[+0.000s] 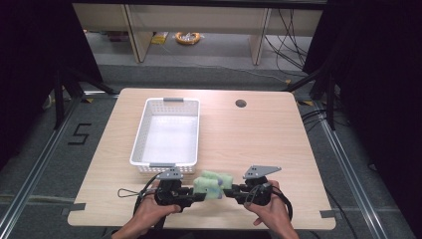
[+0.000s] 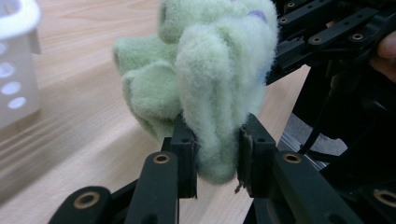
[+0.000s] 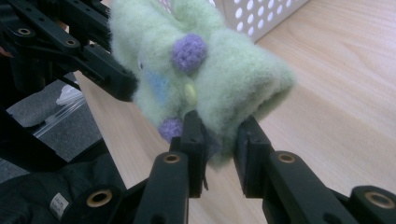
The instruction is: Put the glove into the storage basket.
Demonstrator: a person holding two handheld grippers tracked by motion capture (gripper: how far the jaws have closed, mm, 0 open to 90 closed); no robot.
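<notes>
Both tongs sit at the near table edge, tips facing each other, one in each hand. Left tongs: jaws clamped on a fold of the fuzzy green cloth, pile bulging out over both pads. Right tongs: jaws likewise clamped on the opposite edge of the same cloth, which there carries purple knobs, a blue patch and a yellow dot. In the high view the cloth hangs bunched between the left tongs and right tongs; whether it touches the table cannot be told. The left hand and right hand grip the tong bodies from below; a grey three-cornered plate tops each. A cable loop lies on the table just outside the left tongs. Just beyond the left tongs stands a white perforated basket, long side running away from the tongs, near rim close to the cloth. Farther off, beyond the right tongs, a round hole in the tabletop. Past the table's far edge: grey floor.
</notes>
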